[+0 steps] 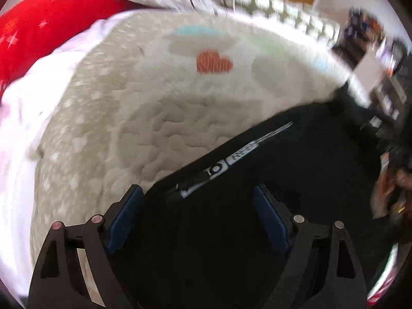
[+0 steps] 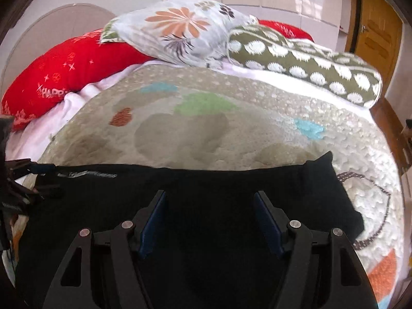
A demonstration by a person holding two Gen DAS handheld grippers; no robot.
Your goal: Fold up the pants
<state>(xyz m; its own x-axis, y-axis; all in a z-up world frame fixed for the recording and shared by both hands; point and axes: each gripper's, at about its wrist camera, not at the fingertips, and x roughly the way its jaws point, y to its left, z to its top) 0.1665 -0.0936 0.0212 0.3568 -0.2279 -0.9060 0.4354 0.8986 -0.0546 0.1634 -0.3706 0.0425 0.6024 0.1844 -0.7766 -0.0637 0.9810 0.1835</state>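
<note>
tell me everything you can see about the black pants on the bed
The black pants are soft, matte, dark fabric lying flat on the patterned bedspread, spread wide across its near part. In the right wrist view their far edge runs fairly straight, ending in a raised corner at the right. A white printed logo strip runs along one edge. Both claws, left and right, are open above the fabric, gripping nothing.

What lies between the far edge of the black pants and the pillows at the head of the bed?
Only the patterned quilt lies between the black pants and the pillows, as the right wrist view shows.
</note>
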